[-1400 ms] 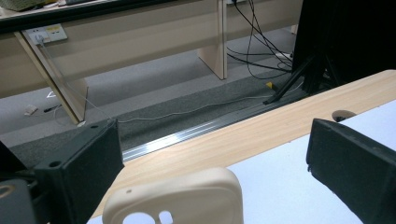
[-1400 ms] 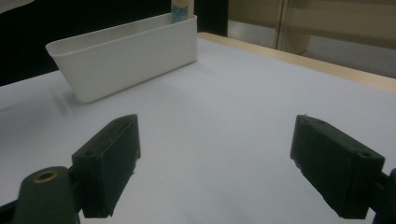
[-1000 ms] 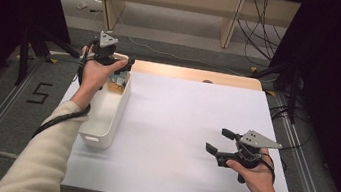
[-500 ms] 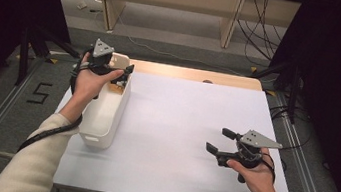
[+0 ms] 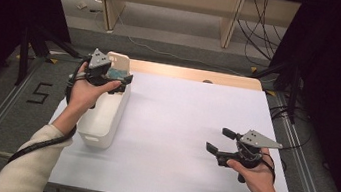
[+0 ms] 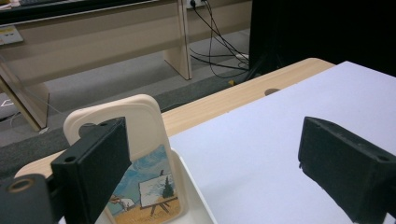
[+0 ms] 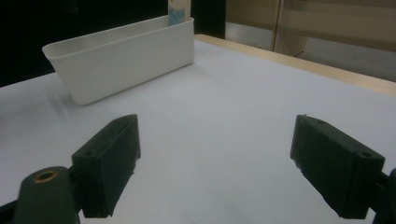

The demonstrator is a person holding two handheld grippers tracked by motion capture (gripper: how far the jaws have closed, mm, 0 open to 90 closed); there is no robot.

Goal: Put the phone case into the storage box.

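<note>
So the left hand-held gripper [image 5: 120, 75] is hanging over the far end of the long white plastic bin [image 5: 105, 117], which is sitting along the left edge of the white sheet covering the bench [image 5: 189, 129]. Its jaws are spread wide with nothing between them. In the left gripper view a cream plastic card with rounded corners and a painted picture of an easel on it [image 6: 140, 154] is standing upright inside that far end of the bin, partly hiding behind the left jaw. I can't tell if the jaw is actually touching the card or just sitting in front of it.

The right hand-held gripper [image 5: 219, 141] is hovering low over the sheet on the right side, well apart from the bin. Its jaws are gaping too, gripping nothing, just bare white sheet between them. From the right gripper view, the bin [image 7: 121, 56] is lying across the far left, with the card's blue top poking above its rim.
</note>
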